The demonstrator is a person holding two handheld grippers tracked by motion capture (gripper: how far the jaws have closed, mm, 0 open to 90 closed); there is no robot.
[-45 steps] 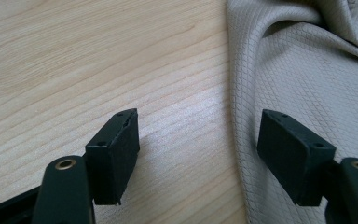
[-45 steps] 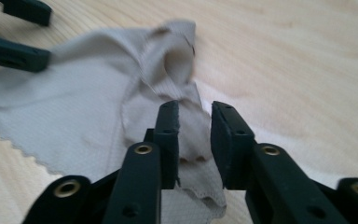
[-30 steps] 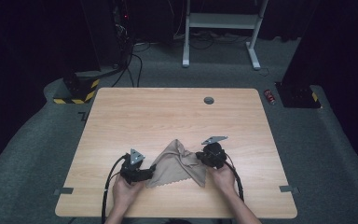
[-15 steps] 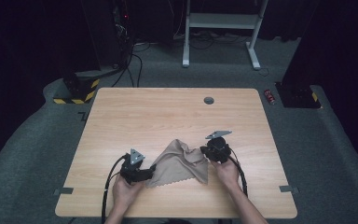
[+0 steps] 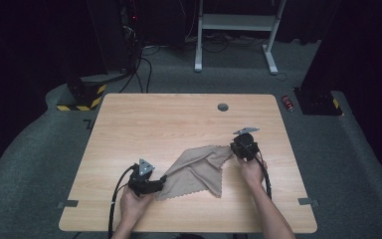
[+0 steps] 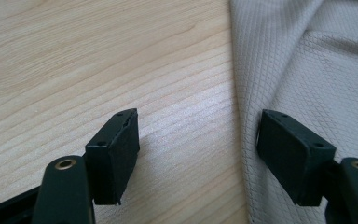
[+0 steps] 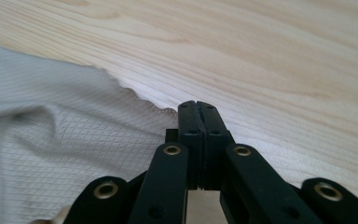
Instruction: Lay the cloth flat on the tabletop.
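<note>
A beige cloth (image 5: 199,170) is lying partly spread and rumpled on the wooden table (image 5: 159,124), in the near half and a little right of the middle, its scalloped hem running toward the near edge. The right gripper (image 5: 235,148) is pinching the cloth's far right corner: in the right gripper view its jaws are pressing flat together, with the wavy edge of the cloth (image 7: 74,140) meeting them at the tips, though the fabric inside the pinch is hidden. The right hand (image 5: 251,172) is reaching in from the near edge. The left gripper (image 5: 162,180) is resting at the cloth's near left corner, held by the left hand (image 5: 134,204). In the left gripper view its jaws are standing wide apart, one over bare wood and the other over the cloth (image 6: 307,70), neither pad pressing the fabric. A small round grommet (image 5: 223,106) is sitting near the table's far edge, well apart from the cloth.
</note>
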